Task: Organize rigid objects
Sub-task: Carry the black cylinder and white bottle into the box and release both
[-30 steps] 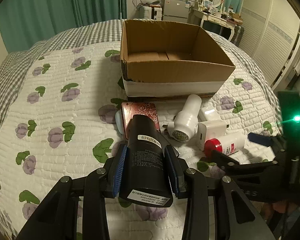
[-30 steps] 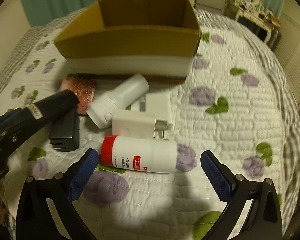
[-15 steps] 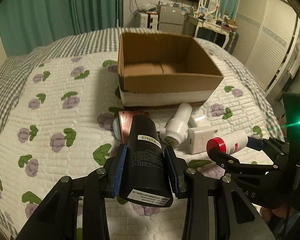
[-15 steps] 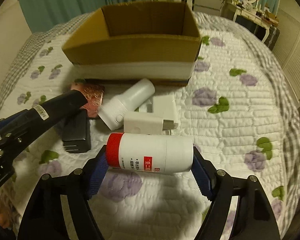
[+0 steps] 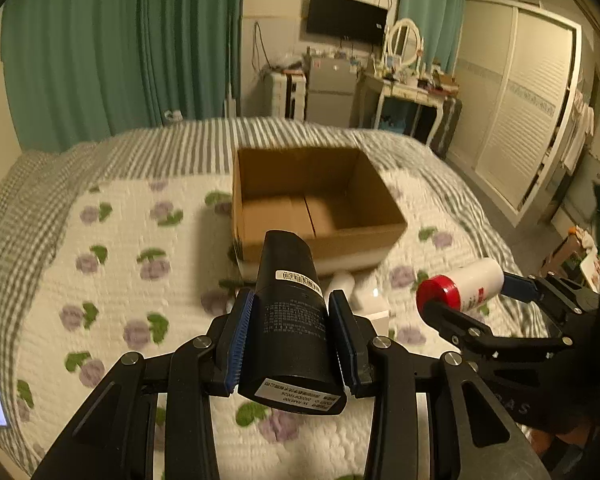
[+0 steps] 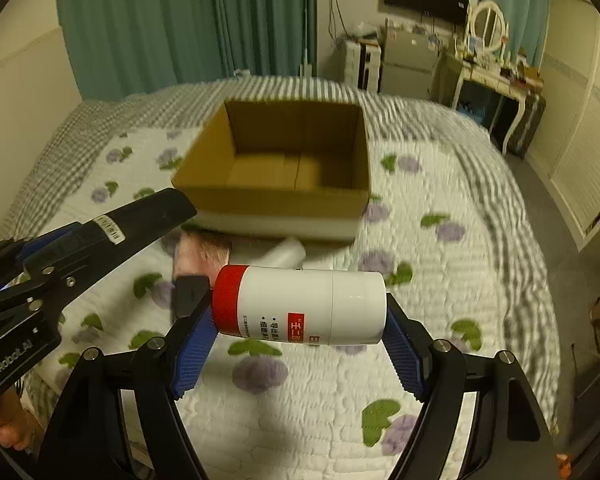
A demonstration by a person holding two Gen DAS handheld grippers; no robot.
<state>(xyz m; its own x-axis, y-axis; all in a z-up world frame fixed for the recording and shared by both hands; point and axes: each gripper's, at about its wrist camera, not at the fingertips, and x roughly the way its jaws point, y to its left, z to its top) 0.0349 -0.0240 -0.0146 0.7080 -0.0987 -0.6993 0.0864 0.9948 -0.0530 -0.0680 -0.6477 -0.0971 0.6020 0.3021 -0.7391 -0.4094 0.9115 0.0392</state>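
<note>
The left gripper (image 5: 292, 344) clamps a black cylinder (image 5: 290, 320) between its blue pads (image 5: 241, 334), label end (white sticker) toward the camera. Straight ahead, beyond the cylinder's tip, an open cardboard box (image 5: 320, 240) sits on the floral quilt (image 5: 100, 280). To its right, the right gripper (image 5: 480, 292) grips a red-capped white bottle (image 5: 460, 290) crosswise above the quilt.

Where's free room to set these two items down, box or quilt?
The cardboard box floor shows bare from wall to wall. The quilt is open to the right of the box, and left of it toward the checked border. Crowded: the strip just before the box's near wall, where the white cylinder, pink item and black block lie.
</note>
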